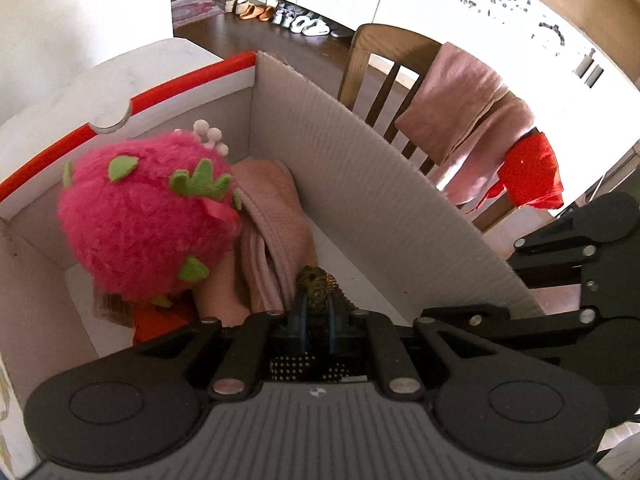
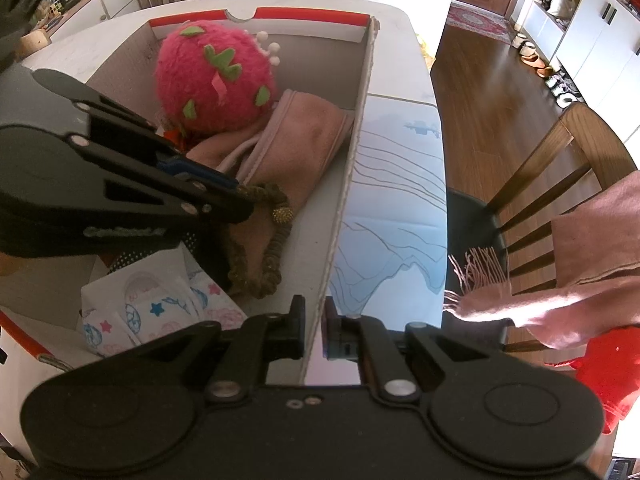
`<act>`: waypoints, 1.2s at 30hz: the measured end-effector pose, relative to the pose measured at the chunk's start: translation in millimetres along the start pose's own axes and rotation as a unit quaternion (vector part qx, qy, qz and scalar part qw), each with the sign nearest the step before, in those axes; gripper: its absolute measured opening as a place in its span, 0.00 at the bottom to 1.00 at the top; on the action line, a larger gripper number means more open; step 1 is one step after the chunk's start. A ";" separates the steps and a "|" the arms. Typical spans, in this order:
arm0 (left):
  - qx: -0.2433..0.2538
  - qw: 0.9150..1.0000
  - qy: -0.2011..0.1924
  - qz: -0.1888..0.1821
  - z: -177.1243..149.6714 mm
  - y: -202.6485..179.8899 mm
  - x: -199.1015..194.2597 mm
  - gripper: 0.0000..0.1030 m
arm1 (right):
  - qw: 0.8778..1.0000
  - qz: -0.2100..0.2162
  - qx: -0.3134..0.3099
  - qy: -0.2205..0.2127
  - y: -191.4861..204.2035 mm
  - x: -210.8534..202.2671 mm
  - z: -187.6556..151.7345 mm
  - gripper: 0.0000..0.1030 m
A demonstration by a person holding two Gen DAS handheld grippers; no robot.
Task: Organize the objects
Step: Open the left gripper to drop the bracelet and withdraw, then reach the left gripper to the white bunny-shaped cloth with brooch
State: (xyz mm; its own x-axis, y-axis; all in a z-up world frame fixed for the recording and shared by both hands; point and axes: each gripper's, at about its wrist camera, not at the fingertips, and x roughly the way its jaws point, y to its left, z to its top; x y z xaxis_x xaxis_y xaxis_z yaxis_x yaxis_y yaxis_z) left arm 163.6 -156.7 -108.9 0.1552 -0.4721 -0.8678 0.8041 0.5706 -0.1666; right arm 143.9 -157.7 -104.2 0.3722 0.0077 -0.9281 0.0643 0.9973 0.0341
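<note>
A cardboard box (image 1: 360, 168) with a red rim stands on the white table (image 2: 400, 12). Inside lie a pink strawberry plush (image 1: 148, 216), a folded pink towel (image 1: 276, 216) and a patterned packet (image 2: 160, 312). My left gripper (image 1: 316, 304) is inside the box, shut on an olive ruffled headband (image 1: 316, 284); the headband also shows in the right wrist view (image 2: 272, 200), draped over the towel (image 2: 304, 136). My right gripper (image 2: 314, 320) is shut on the box's right flap (image 2: 352, 168), one finger on each side of the wall.
A wooden chair (image 1: 384, 76) draped with a pink scarf (image 1: 468, 116) and a red garment (image 1: 532, 172) stands right of the table. The box flap's outer face (image 2: 400, 208) has a blue line print. Shoes (image 1: 280, 16) line the far floor.
</note>
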 end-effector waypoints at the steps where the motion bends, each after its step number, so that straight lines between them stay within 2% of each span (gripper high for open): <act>1: -0.002 1.000 -0.002 -0.001 -1.1 0.9 -2.8 0.09 | 1.000 0.000 -0.001 0.000 0.1 -0.1 0.0 0.07; 8: -0.007 1.000 -0.024 -0.002 -8.6 0.4 -26.1 0.09 | 1.000 0.000 -0.004 0.000 0.2 -1.1 -0.8 0.07; 16: -0.016 0.998 -0.065 -0.016 -12.1 -3.4 -66.2 0.09 | 1.000 0.000 -0.007 0.001 0.3 -1.5 -0.7 0.07; 26: -0.053 0.992 -0.112 -0.010 -30.8 7.7 -116.2 0.11 | 1.000 0.000 -0.011 0.001 0.6 -0.7 -0.9 0.07; 29: -0.070 0.990 -0.123 0.004 -42.7 18.0 -130.1 0.21 | 1.000 0.000 -0.012 0.002 1.1 -0.4 -0.8 0.07; 34: -0.110 0.986 -0.127 0.023 -63.7 32.5 -142.8 0.51 | 1.000 -0.002 -0.016 0.004 2.2 -0.7 -1.1 0.07; 36: -0.122 0.984 -0.127 0.033 -73.5 36.3 -145.6 0.54 | 1.000 -0.002 -0.017 0.005 2.4 -0.7 -1.5 0.07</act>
State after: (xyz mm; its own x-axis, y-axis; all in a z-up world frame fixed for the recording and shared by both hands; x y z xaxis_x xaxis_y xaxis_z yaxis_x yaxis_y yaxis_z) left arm 128.0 -17.9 -23.0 0.3656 -0.5635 -0.7408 0.6307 0.7353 -0.2480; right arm 142.5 -155.1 -104.0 0.3625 0.0053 -0.9320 0.0338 0.9993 0.0188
